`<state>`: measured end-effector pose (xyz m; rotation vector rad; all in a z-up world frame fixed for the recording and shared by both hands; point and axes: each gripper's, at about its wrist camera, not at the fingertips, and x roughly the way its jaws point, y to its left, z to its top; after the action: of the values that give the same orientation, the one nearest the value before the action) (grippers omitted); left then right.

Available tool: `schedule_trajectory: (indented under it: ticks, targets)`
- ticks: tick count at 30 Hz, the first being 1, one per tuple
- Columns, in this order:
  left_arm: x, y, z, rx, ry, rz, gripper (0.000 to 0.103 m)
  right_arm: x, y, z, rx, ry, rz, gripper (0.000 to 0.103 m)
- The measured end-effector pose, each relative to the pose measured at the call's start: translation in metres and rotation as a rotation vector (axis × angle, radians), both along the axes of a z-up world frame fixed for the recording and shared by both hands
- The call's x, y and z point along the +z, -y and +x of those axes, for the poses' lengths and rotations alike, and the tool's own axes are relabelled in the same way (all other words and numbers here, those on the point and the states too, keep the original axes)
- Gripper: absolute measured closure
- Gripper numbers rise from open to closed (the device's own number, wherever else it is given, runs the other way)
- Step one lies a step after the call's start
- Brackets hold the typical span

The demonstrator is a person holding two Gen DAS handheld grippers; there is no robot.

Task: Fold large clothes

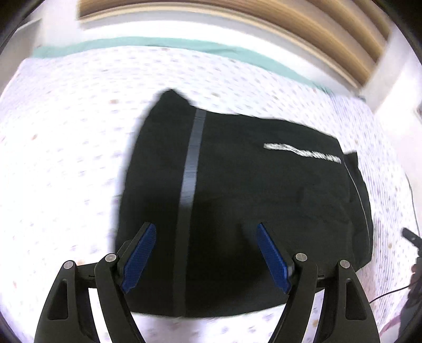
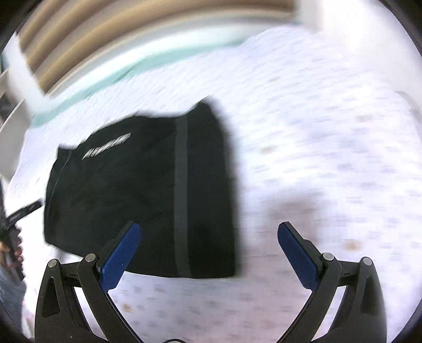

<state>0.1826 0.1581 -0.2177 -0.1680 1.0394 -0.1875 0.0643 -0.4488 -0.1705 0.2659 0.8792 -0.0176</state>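
A black garment [image 1: 250, 200] lies folded into a flat block on the patterned bedsheet [image 1: 66, 132], with a grey stripe [image 1: 191, 163] and a line of white lettering [image 1: 303, 151] on top. My left gripper [image 1: 205, 229] hangs open above its near edge, blue pads apart and empty. In the right wrist view the same garment [image 2: 132, 200] lies to the left. My right gripper [image 2: 208, 229] is open above the garment's right edge, one pad over the cloth and one over the sheet, holding nothing.
The white dotted sheet [image 2: 329, 145] spreads wide to the right of the garment. A teal band [image 1: 211, 48] and a wooden headboard [image 1: 237, 15] run along the far side. A dark gripper part and a person's hand [image 2: 13, 237] show at the left edge.
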Motion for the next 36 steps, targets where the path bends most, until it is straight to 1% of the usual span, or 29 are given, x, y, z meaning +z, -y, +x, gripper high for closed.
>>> schedule_trajectory:
  ticks: [2, 4, 6, 8, 10, 11, 12, 13, 14, 15, 16, 17, 18, 20, 23, 25, 27, 28, 30, 32, 33, 34, 36]
  targets:
    - [-0.004, -0.037, -0.016, 0.027, 0.002, -0.033, 0.023, 0.022, 0.043, -0.028, -0.069, 0.055, -0.006, 0.0]
    - [-0.013, -0.059, -0.023, 0.055, 0.003, -0.033, 0.023, 0.034, 0.057, -0.038, -0.084, 0.107, -0.003, 0.0]
    - [-0.022, -0.084, -0.028, 0.094, 0.003, -0.054, 0.023, 0.04, 0.075, -0.044, -0.046, 0.14, 0.01, 0.0]
    - [-0.032, -0.104, -0.022, 0.118, -0.017, -0.119, 0.023, 0.033, 0.087, -0.035, 0.019, 0.128, 0.043, 0.0]
    - [-0.047, -0.118, -0.01, 0.108, -0.055, -0.24, 0.023, 0.018, 0.09, -0.021, 0.083, 0.126, 0.132, 0.0]
    - [-0.056, -0.117, -0.004, 0.096, -0.075, -0.287, 0.023, 0.0, 0.091, -0.005, 0.12, 0.118, 0.242, 0.0]
    - [-0.067, -0.115, 0.005, 0.08, -0.105, -0.337, 0.023, -0.015, 0.088, 0.008, 0.141, 0.101, 0.323, 0.0]
    - [-0.077, -0.115, 0.012, 0.07, -0.133, -0.359, 0.023, -0.033, 0.089, 0.023, 0.161, 0.07, 0.411, 0.0]
    - [-0.085, -0.113, 0.019, 0.065, -0.159, -0.356, 0.023, -0.047, 0.087, 0.037, 0.174, 0.044, 0.462, 0.0]
    - [-0.096, -0.109, 0.027, 0.059, -0.193, -0.336, 0.023, -0.065, 0.082, 0.052, 0.187, 0.016, 0.502, 0.0]
    - [-0.104, -0.106, 0.032, 0.05, -0.219, -0.321, 0.023, -0.08, 0.077, 0.064, 0.201, -0.009, 0.526, 0.0]
    - [-0.113, -0.104, 0.039, 0.03, -0.248, -0.328, 0.023, -0.091, 0.072, 0.072, 0.212, -0.033, 0.545, 0.0]
    - [-0.117, -0.102, 0.043, 0.021, -0.256, -0.346, 0.022, -0.106, 0.065, 0.084, 0.221, -0.066, 0.564, 0.0]
    - [-0.122, -0.105, 0.049, 0.01, -0.261, -0.379, 0.021, -0.129, 0.054, 0.099, 0.221, -0.132, 0.566, 0.0]
    - [-0.125, -0.11, 0.057, -0.021, -0.275, -0.403, 0.021, -0.147, 0.043, 0.111, 0.234, -0.199, 0.528, 0.0]
    - [-0.127, -0.112, 0.058, -0.034, -0.276, -0.412, 0.02, -0.15, 0.04, 0.118, 0.258, -0.192, 0.546, 0.0]
    - [-0.131, -0.111, 0.063, -0.041, -0.277, -0.442, 0.018, -0.15, 0.038, 0.126, 0.278, -0.187, 0.57, 0.0]
    - [-0.133, -0.112, 0.068, -0.038, -0.275, -0.479, 0.017, -0.15, 0.036, 0.132, 0.291, -0.191, 0.583, 0.0]
    - [-0.138, -0.109, 0.074, -0.017, -0.269, -0.531, 0.009, -0.151, 0.03, 0.144, 0.322, -0.203, 0.591, 0.0]
    - [-0.141, -0.098, 0.082, -0.002, -0.269, -0.574, 0.003, -0.147, 0.02, 0.153, 0.377, -0.219, 0.597, 0.0]
    - [-0.142, -0.091, 0.084, -0.004, -0.273, -0.568, 0.002, -0.146, 0.01, 0.16, 0.411, -0.23, 0.594, 0.0]
    - [-0.142, -0.083, 0.086, -0.009, -0.276, -0.555, 0.002, -0.146, 0.003, 0.165, 0.431, -0.235, 0.596, 0.0]
    - [-0.142, -0.069, 0.087, -0.031, -0.288, -0.599, 0.002, -0.146, -0.002, 0.172, 0.437, -0.224, 0.634, 0.0]
